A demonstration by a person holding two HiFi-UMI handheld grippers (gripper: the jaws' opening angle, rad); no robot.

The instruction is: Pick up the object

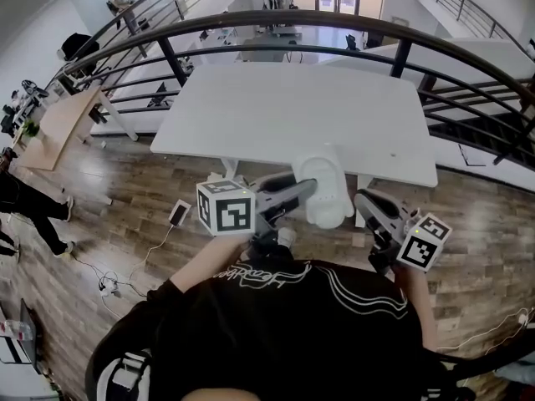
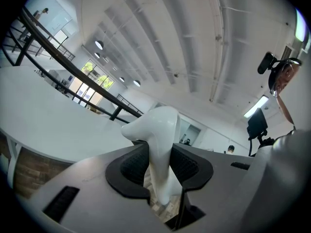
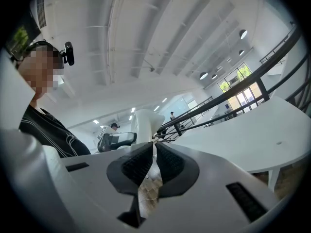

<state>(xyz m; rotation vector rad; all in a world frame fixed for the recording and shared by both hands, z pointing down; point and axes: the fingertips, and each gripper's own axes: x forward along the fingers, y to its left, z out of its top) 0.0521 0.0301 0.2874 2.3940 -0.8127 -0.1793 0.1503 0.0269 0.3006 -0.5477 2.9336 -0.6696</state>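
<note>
Dark-shirted person (image 1: 284, 324) holds left tongs (image 2: 160, 152) clamped on the white object (image 2: 158, 127), right tongs (image 3: 153, 152) alongside closed and empty; pick-up appears achieved, next move calls for steady holding.

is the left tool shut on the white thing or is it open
Shut on it. In the left gripper view, both black pads of the left tool press against the white object's narrow middle.

I can read nothing here: the white script across my black shirt (image 1: 251, 272) is too small and blurred to make out.
</note>
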